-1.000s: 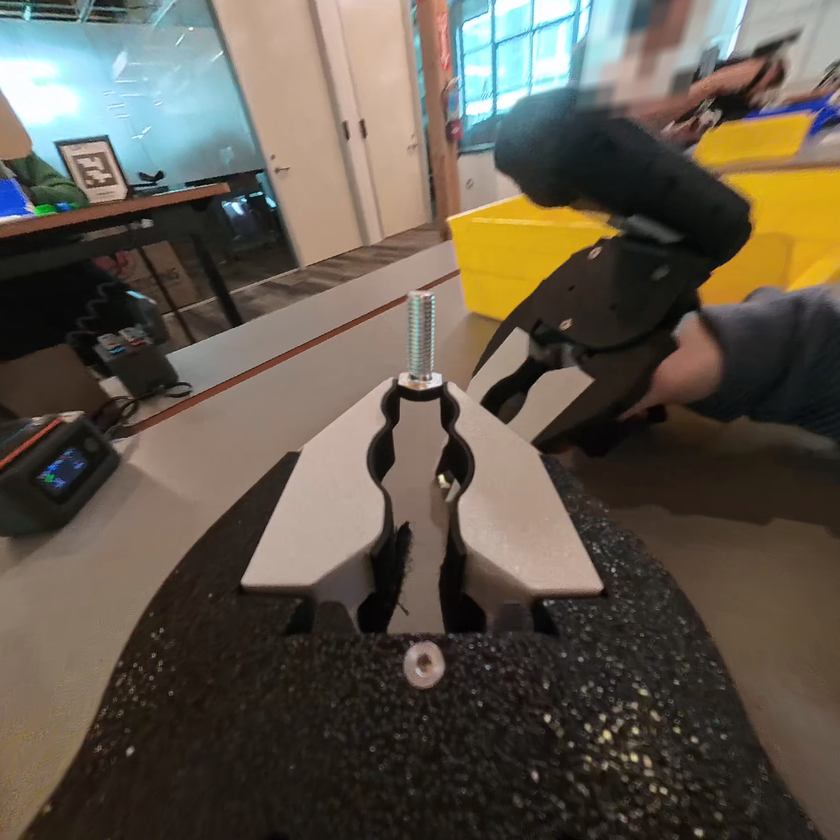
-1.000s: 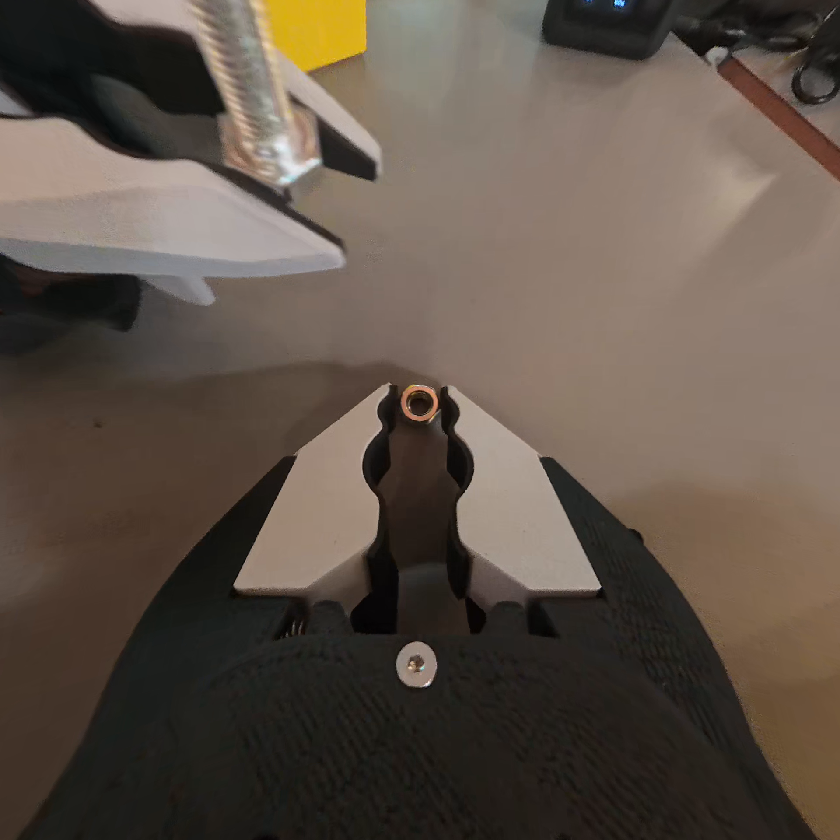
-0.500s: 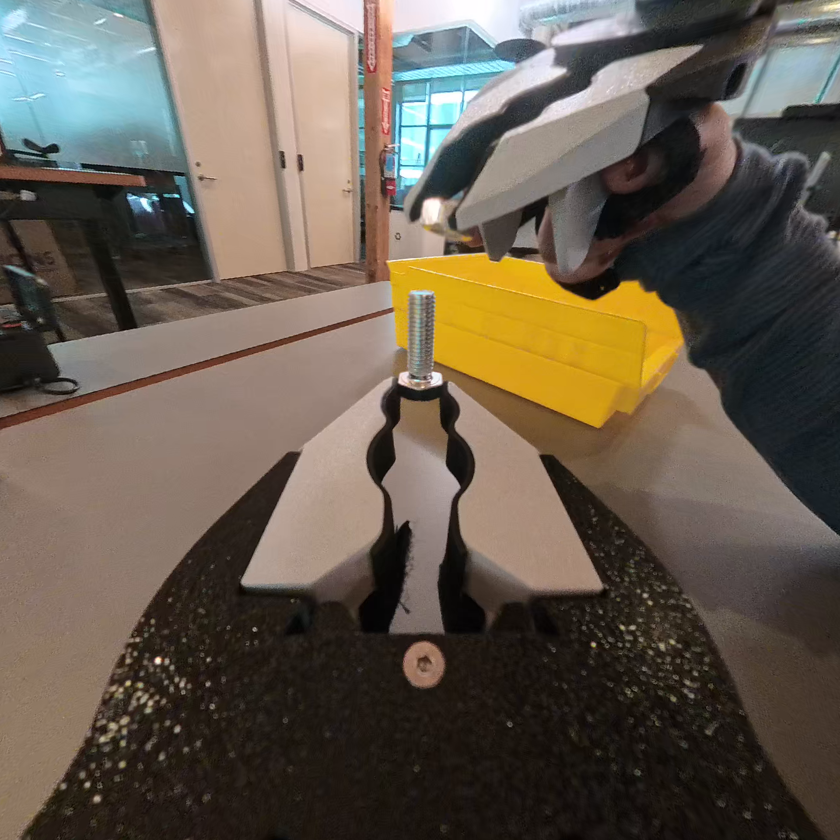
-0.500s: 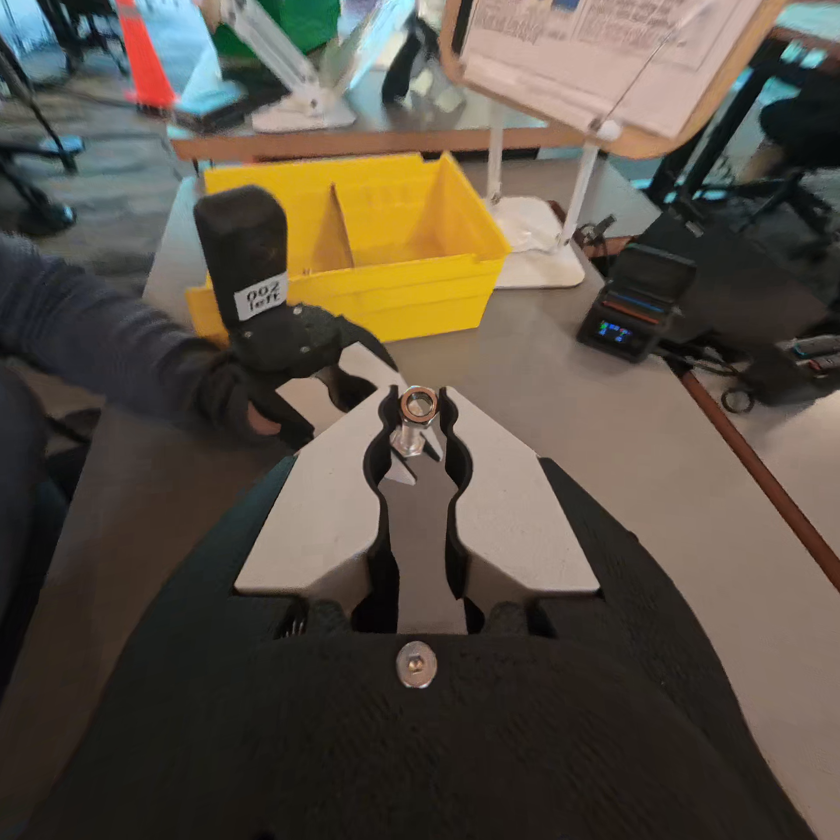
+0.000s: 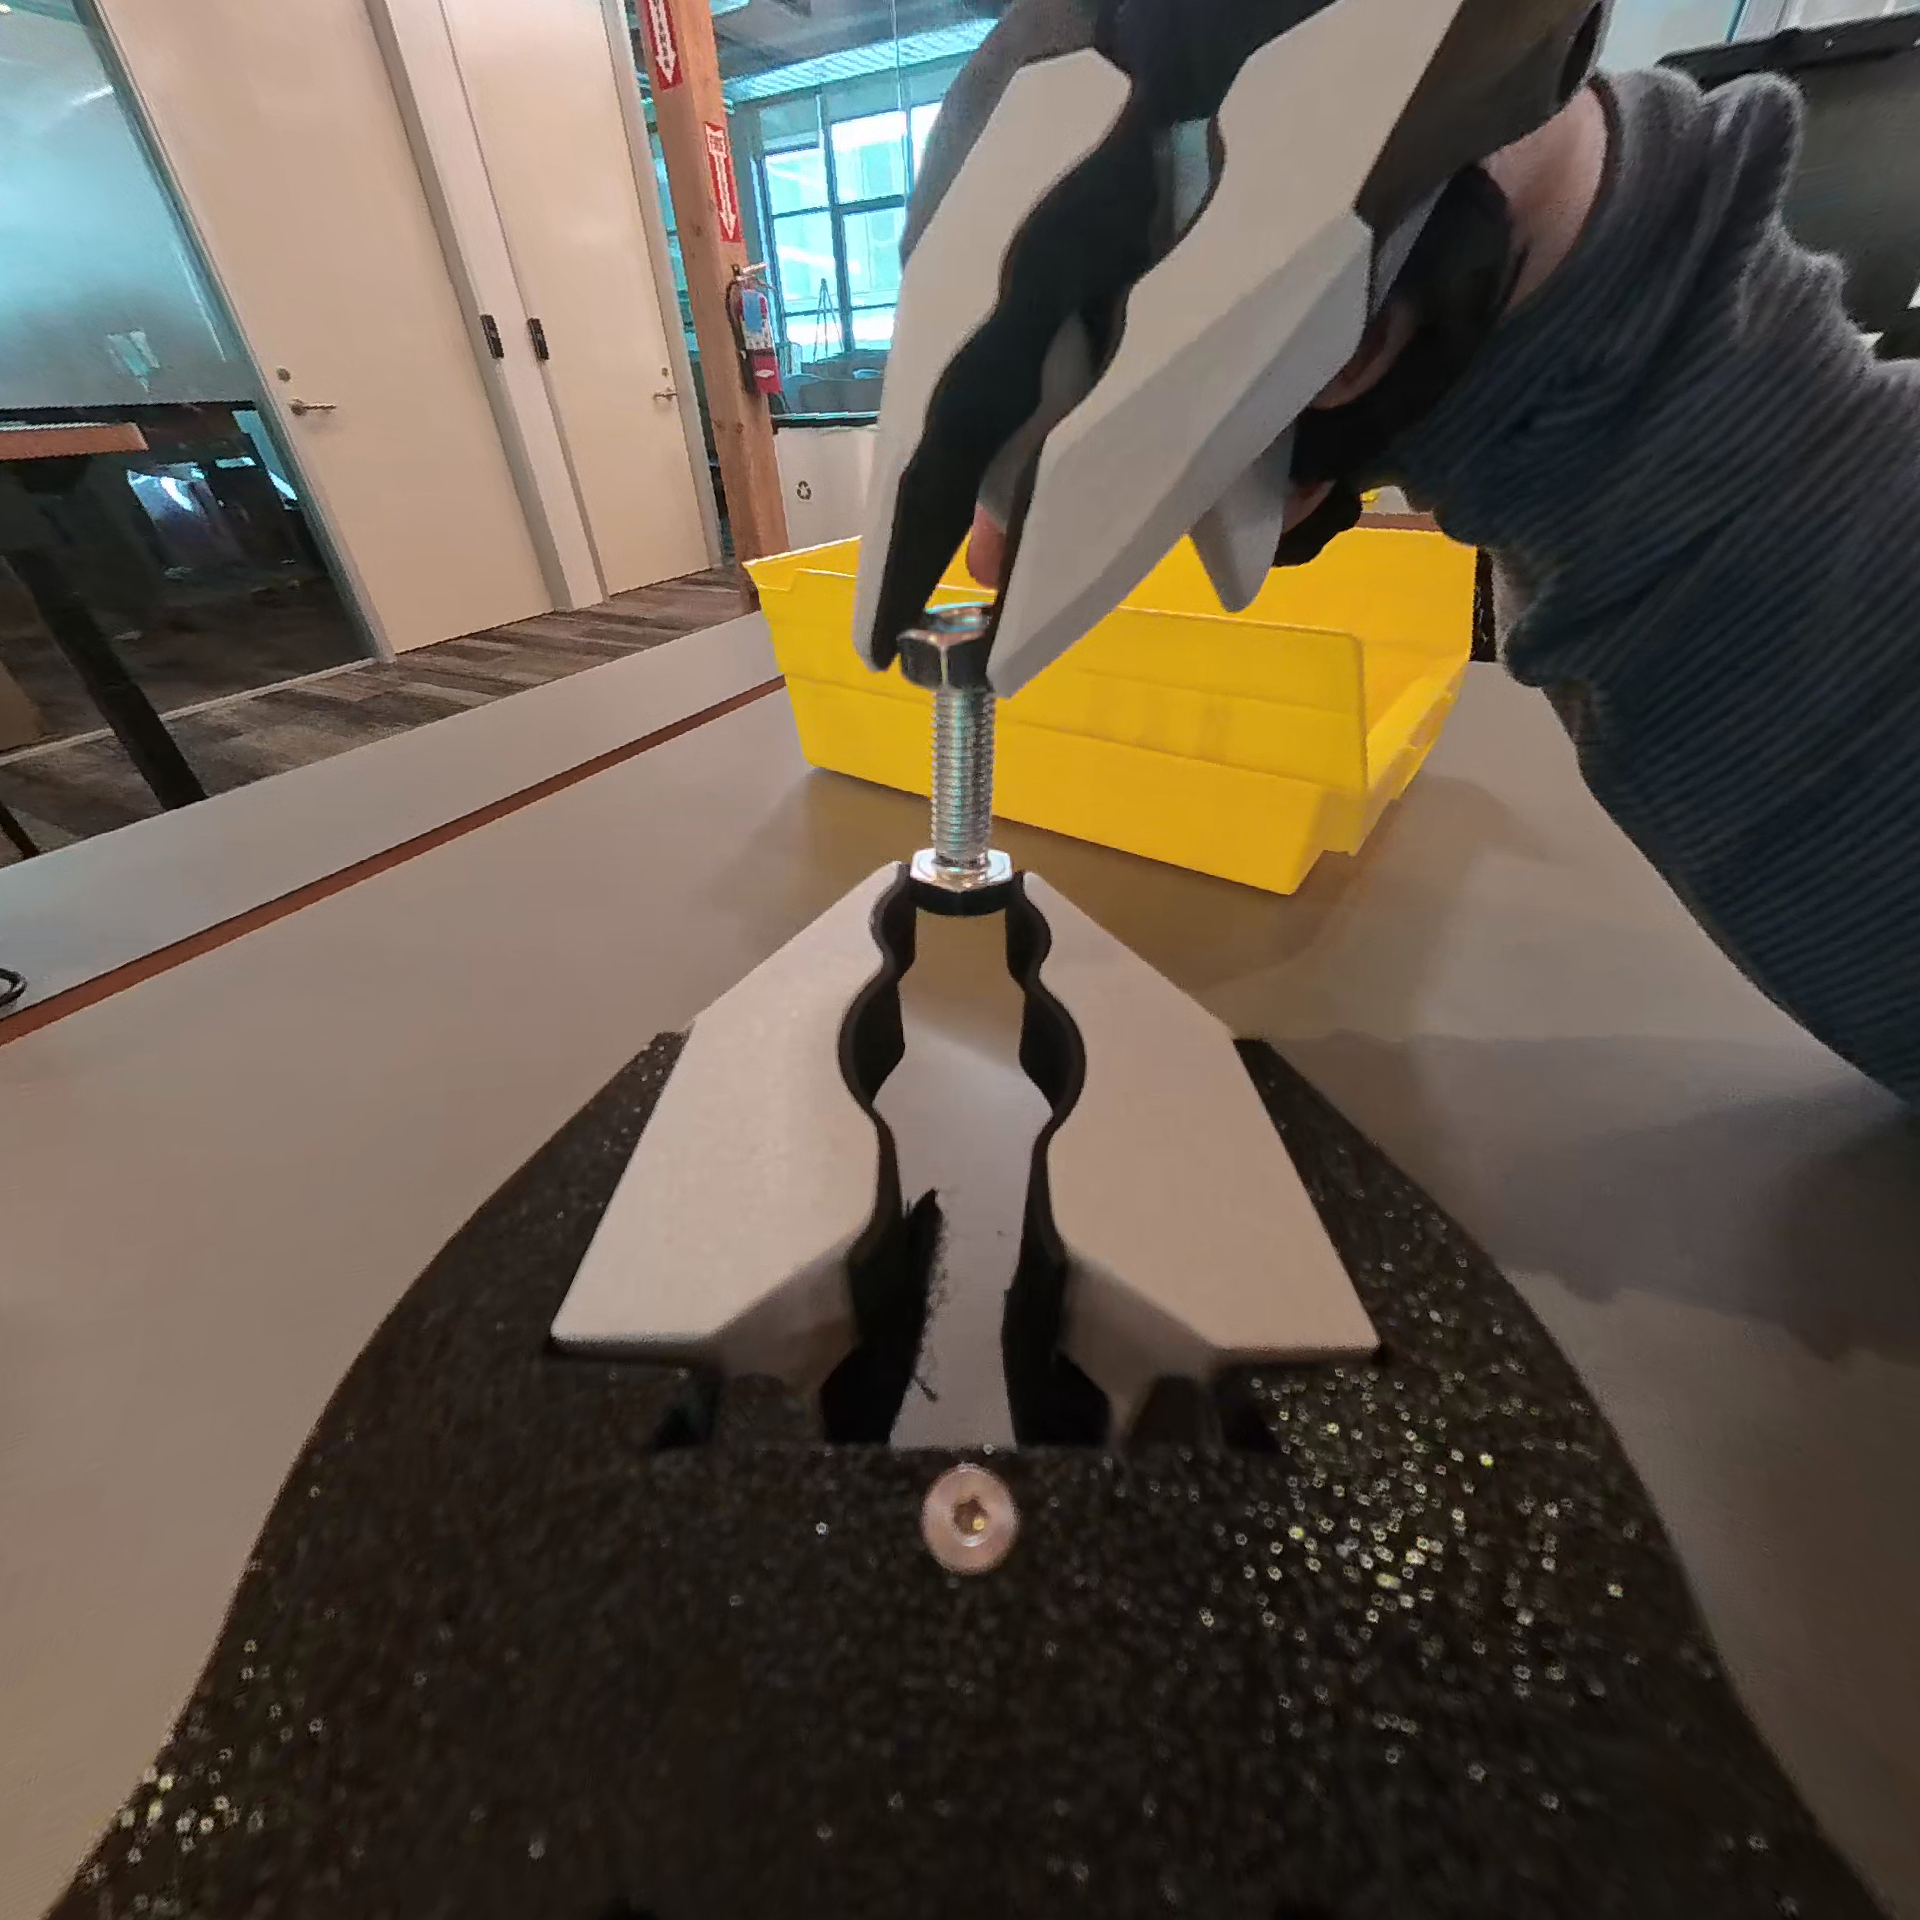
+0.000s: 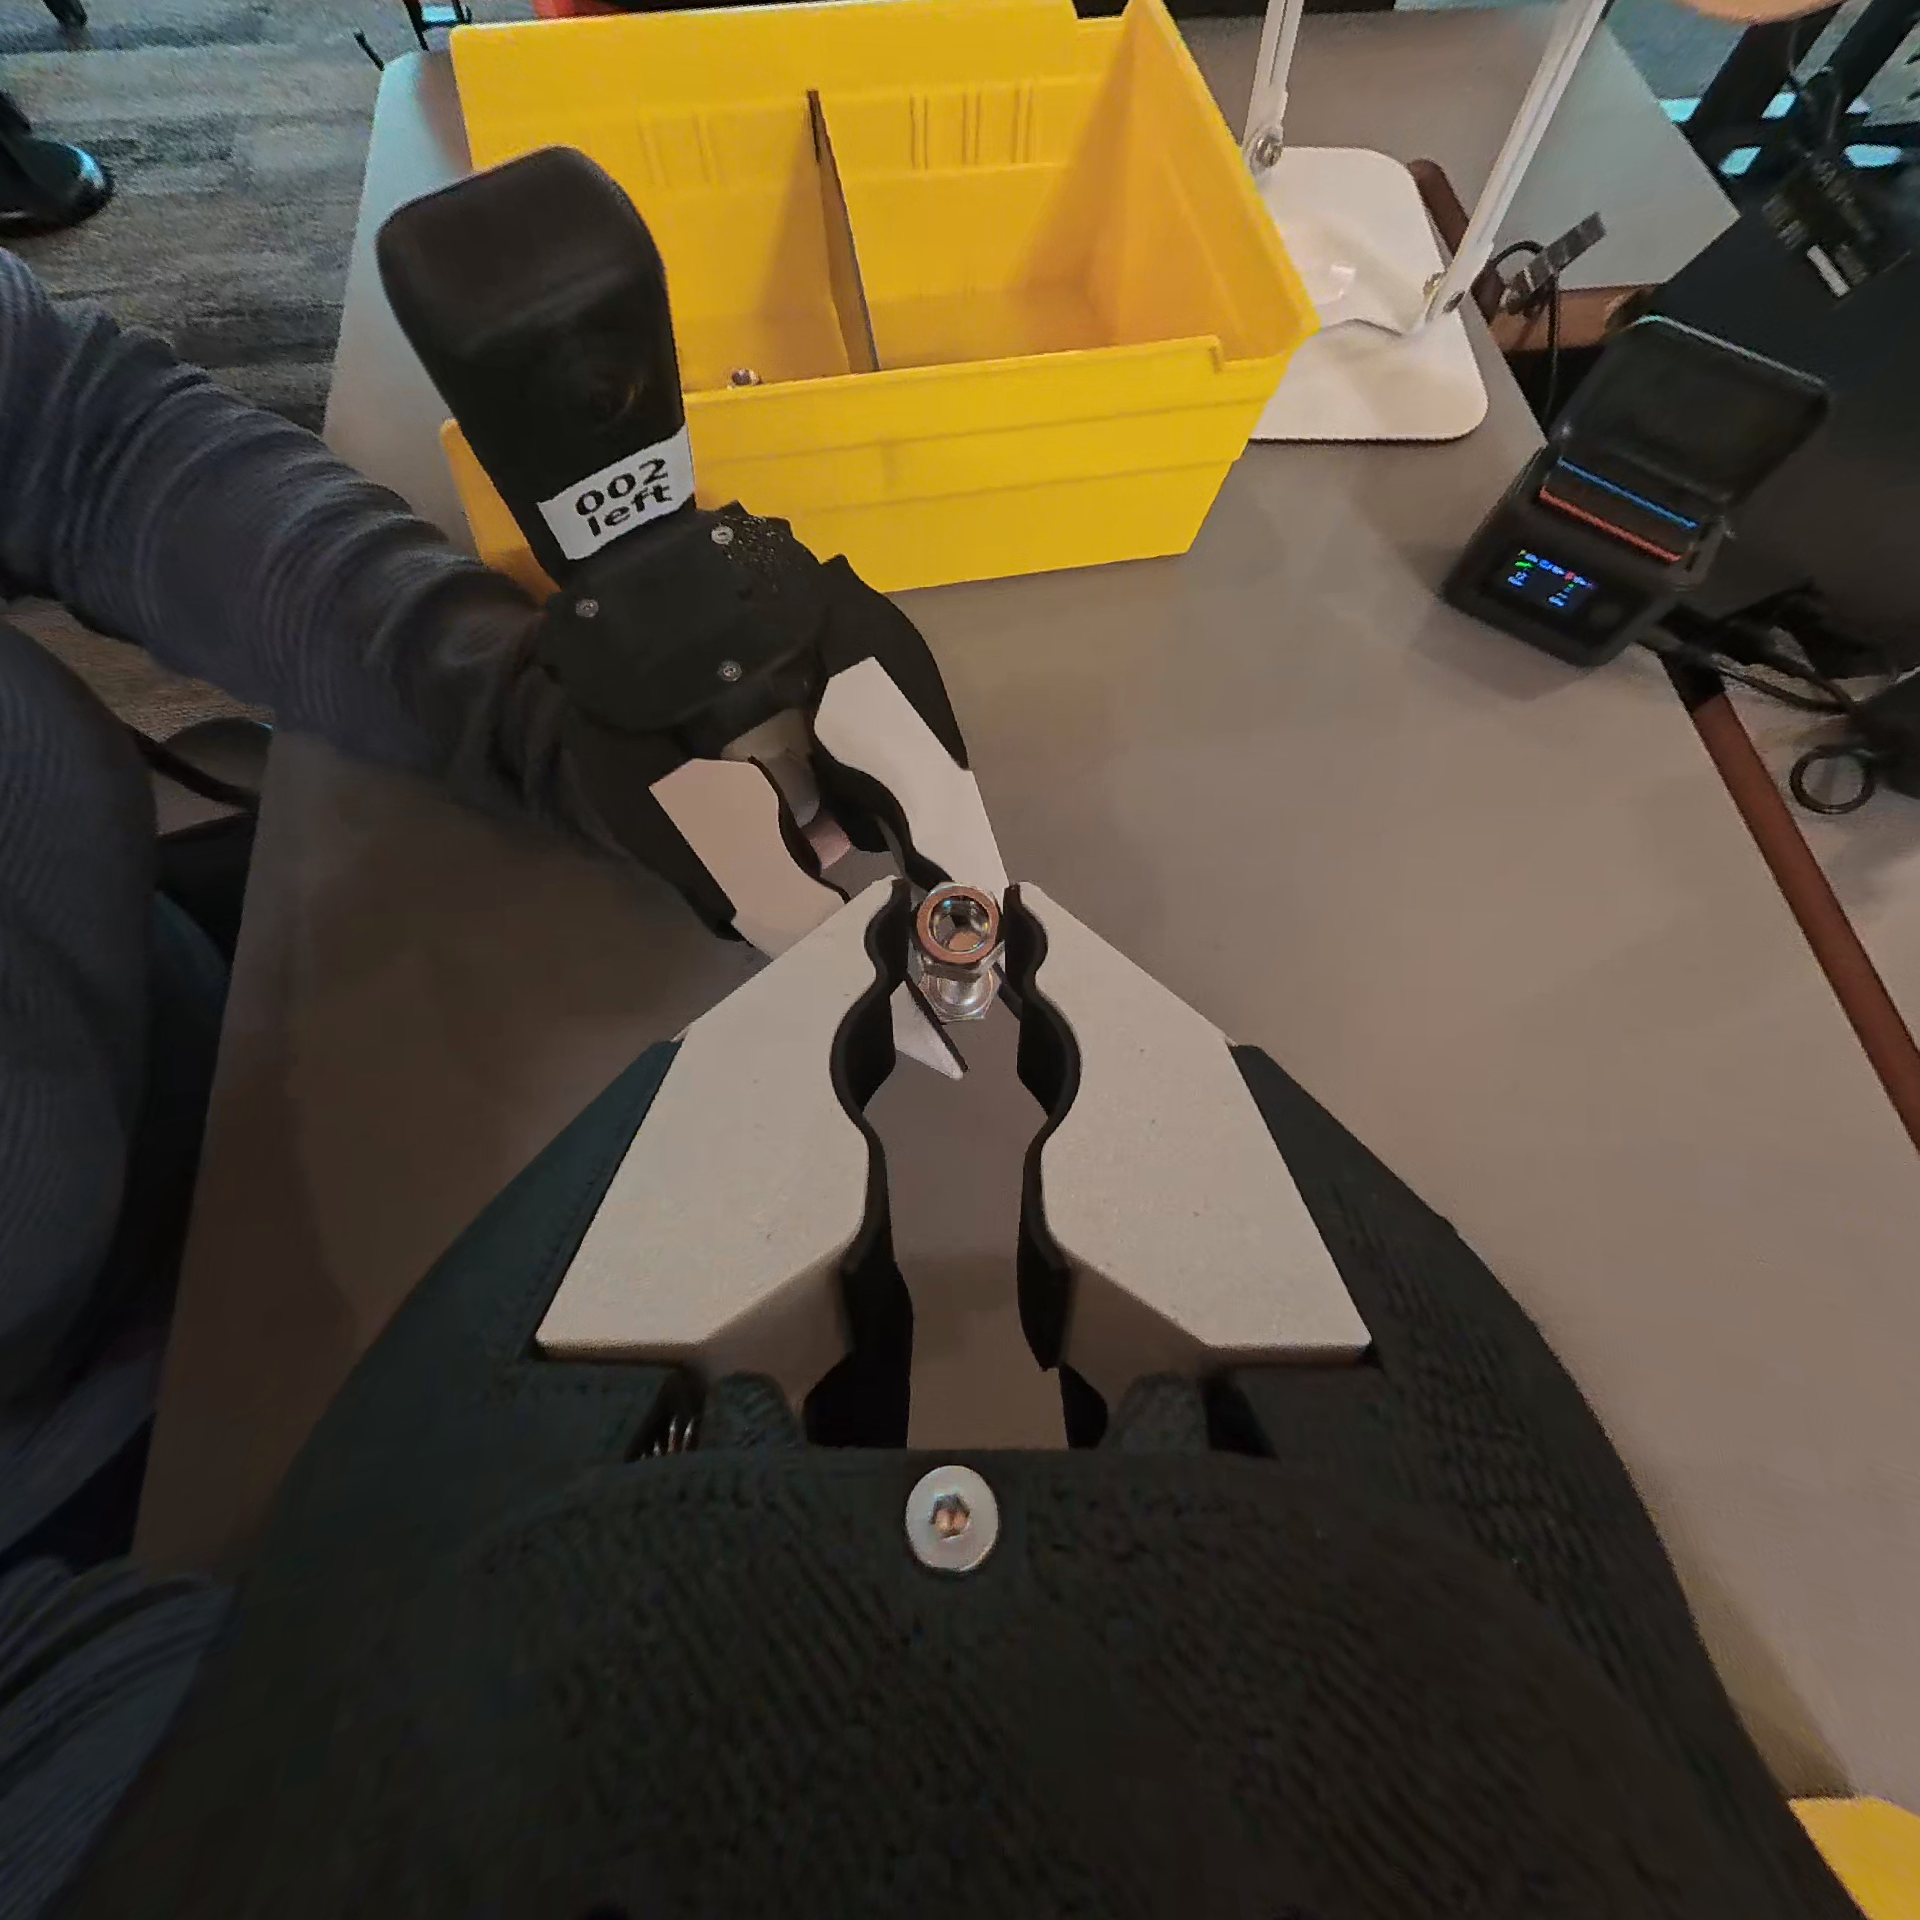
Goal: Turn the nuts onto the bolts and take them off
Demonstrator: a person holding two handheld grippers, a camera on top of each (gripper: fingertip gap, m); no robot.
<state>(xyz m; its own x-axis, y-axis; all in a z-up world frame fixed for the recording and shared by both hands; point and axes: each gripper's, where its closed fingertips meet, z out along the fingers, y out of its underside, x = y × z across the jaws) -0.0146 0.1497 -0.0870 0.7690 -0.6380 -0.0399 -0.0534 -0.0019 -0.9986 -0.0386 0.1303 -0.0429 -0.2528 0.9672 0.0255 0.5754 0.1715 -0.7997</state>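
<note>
Half a second ago the right tool (image 5: 940,649) hung above and to the right of the bolt; now it has come down so its nut (image 5: 938,652) sits on the bolt's top end, at centre frame in the left wrist view. That bolt (image 5: 961,774) is bright, threaded steel, standing upright with its hexagonal head pinched between the tips of the left tool (image 5: 961,891), which is closed on it. Seen from the right wrist view, the small silvery nut (image 6: 957,925) is clamped between the right tool's tips (image 6: 957,920), directly over the bolt. A yellow bin (image 6: 966,457) rests on the grey bench (image 6: 1351,935) in the upper frame.
</note>
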